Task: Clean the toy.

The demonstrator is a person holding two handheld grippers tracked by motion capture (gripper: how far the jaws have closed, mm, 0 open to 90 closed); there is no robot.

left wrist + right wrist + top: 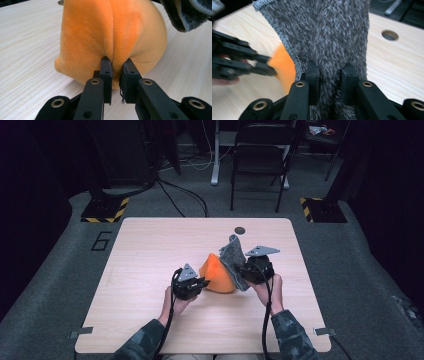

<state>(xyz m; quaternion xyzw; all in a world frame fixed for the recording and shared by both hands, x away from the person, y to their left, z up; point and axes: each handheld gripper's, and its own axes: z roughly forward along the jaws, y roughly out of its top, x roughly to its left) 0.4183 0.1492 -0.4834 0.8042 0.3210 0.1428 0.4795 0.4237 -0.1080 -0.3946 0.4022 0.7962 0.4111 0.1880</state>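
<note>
I see the orange plush cloth (218, 274) bunched near the middle of the wooden table (150, 270); my left gripper (116, 68) has its jaws pinched on a fold of it; my right gripper (329, 72) is clamped on the grey fuzzy cloth (324, 37), held upright just beside the orange one.

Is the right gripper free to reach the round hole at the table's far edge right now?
Probably not freely. The right gripper has its jaws shut on the grey fuzzy cloth, which hangs up in front of it, between it and the hole. It would carry the cloth along.
</note>
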